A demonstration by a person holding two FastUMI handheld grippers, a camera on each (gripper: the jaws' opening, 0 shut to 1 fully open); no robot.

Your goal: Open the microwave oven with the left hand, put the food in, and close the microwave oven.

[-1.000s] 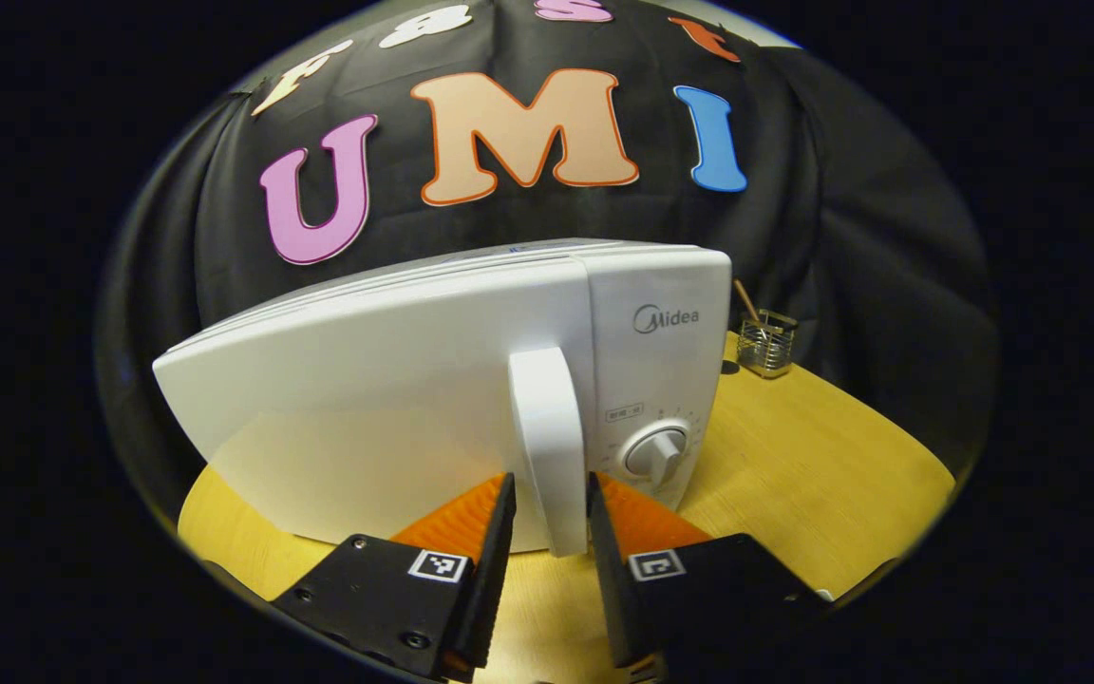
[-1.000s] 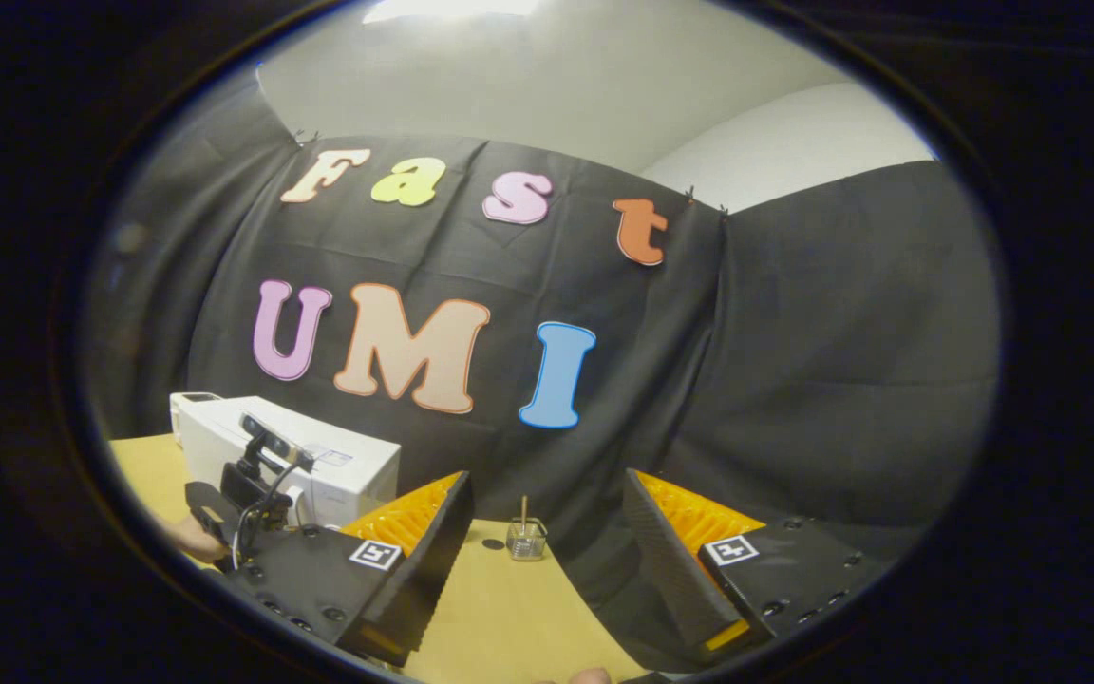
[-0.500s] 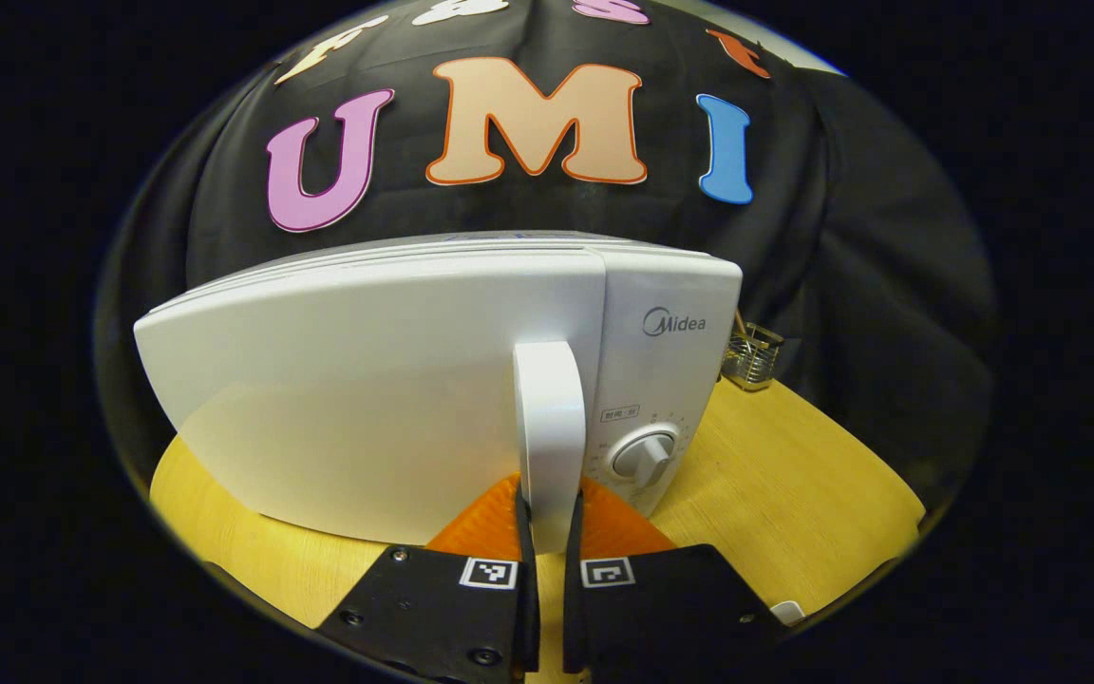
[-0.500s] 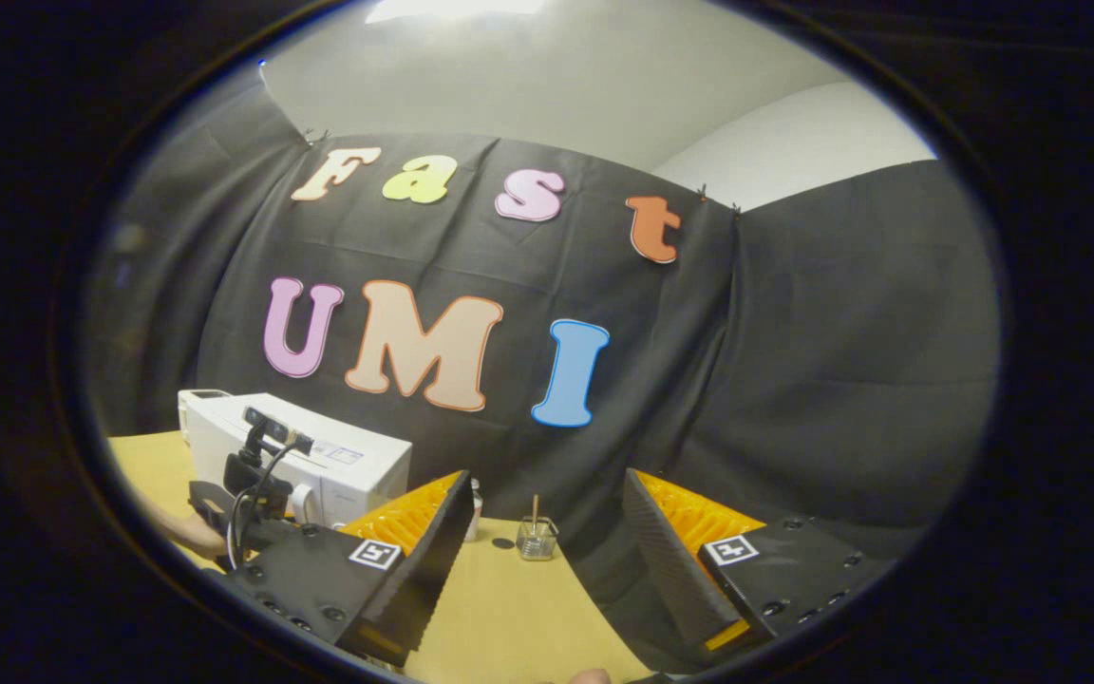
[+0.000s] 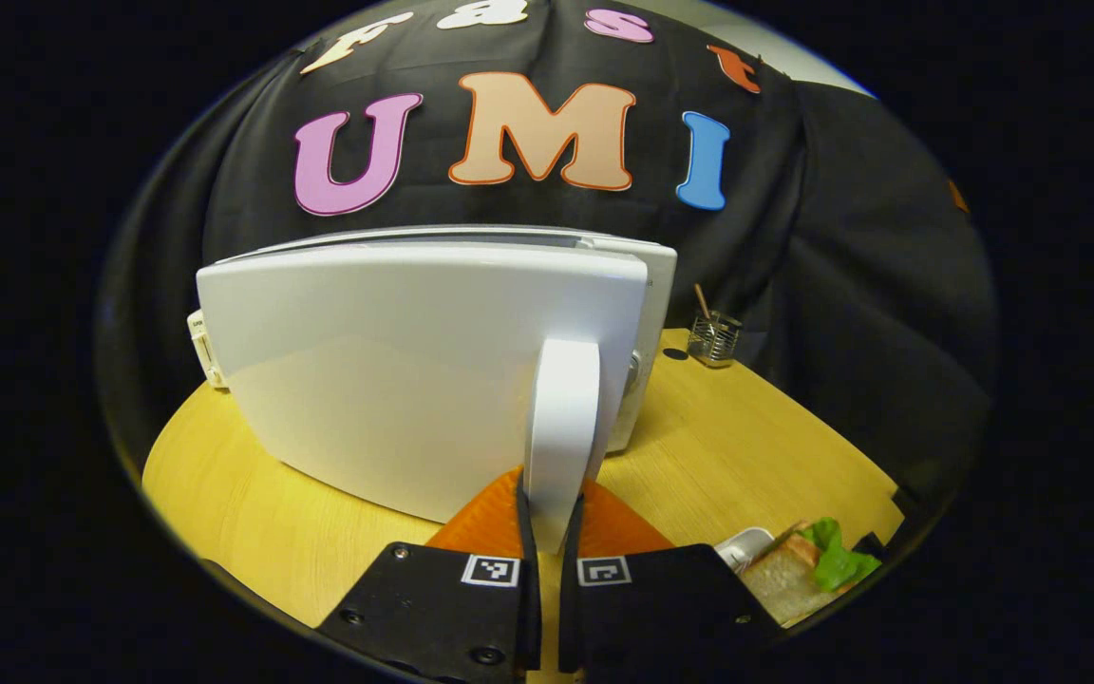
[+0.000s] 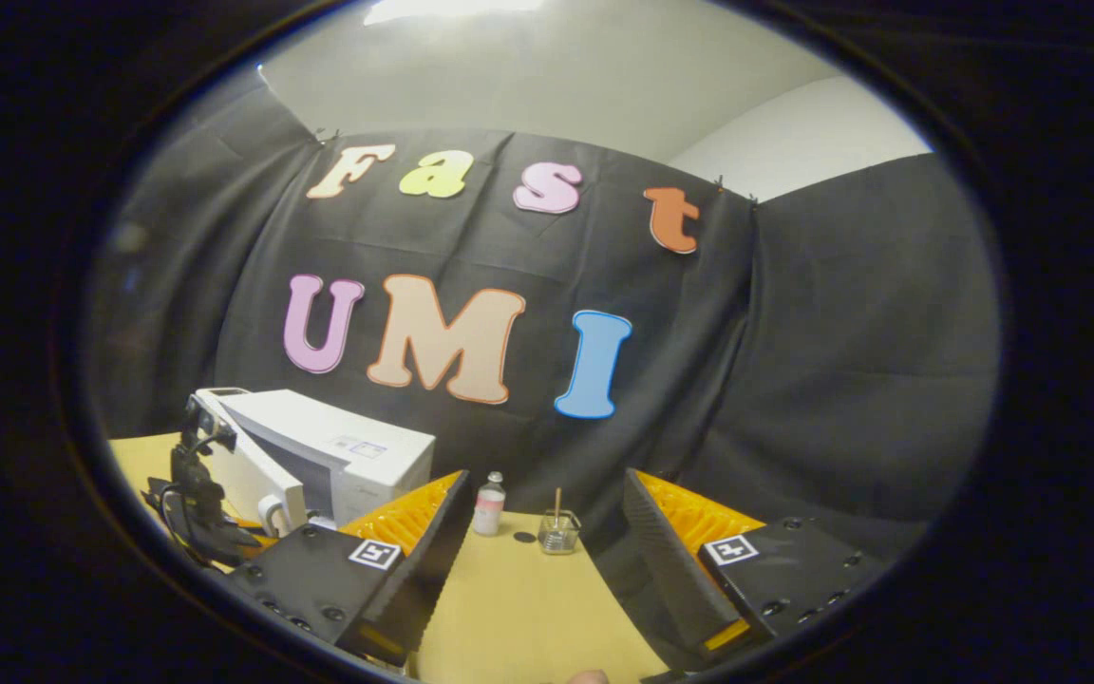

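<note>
Swung outward since before, the white microwave door (image 5: 414,370) has its upright handle (image 5: 561,427) pinched between left gripper (image 5: 547,532) fingers; right gripper (image 6: 547,560) gapes wide.

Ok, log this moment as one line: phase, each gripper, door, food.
phase: opening door | left gripper: shut on door handle | right gripper: open, holds nothing | microwave door: partly open | sandwich: on table

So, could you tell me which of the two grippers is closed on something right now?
The left gripper: its fingers clamp the microwave door handle, while the right gripper is open with nothing between its fingers.
</note>
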